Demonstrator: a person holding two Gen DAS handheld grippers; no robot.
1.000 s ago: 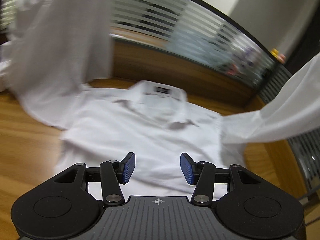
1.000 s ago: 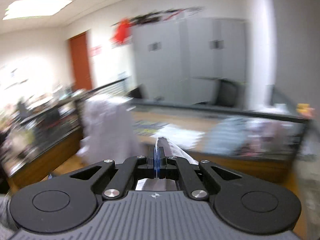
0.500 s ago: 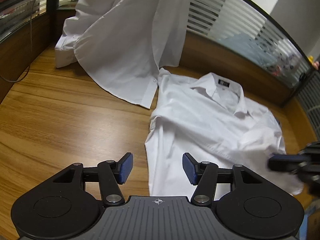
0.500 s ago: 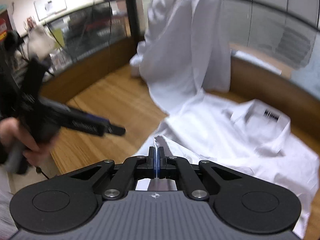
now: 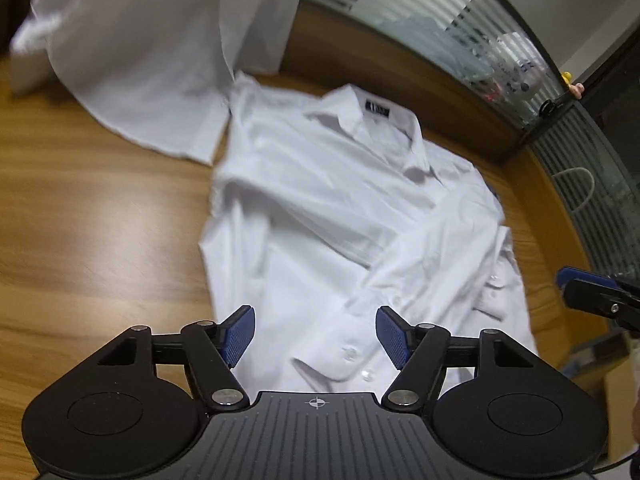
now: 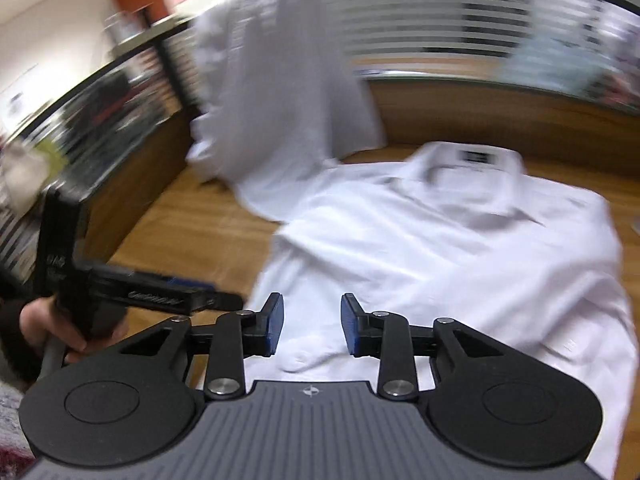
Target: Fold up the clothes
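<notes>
A white collared shirt (image 5: 332, 216) (image 6: 460, 248) lies flat on the wooden table (image 5: 88, 216), collar at the far side, with both sleeves folded across its front. A buttoned cuff (image 5: 352, 356) rests near the shirt's near edge. My left gripper (image 5: 315, 332) hovers open over that near edge, nothing between its blue pads. My right gripper (image 6: 312, 328) is open above the shirt's lower left part, also empty. In the left wrist view the right gripper (image 5: 592, 292) shows at the right edge. The left gripper (image 6: 132, 296), held by a hand (image 6: 44, 328), shows at the left of the right wrist view.
A second white shirt (image 5: 144, 52) (image 6: 276, 92) hangs over the raised partition at the far left and trails onto the table. A wooden ledge with striped glass panels (image 5: 460, 28) curves round the table's far side. Bare wood (image 6: 208, 224) lies left of the flat shirt.
My right gripper has opened and let go of the sleeve, which now lies across the shirt front. The left gripper stayed open and shifted slightly over the shirt's near edge.
</notes>
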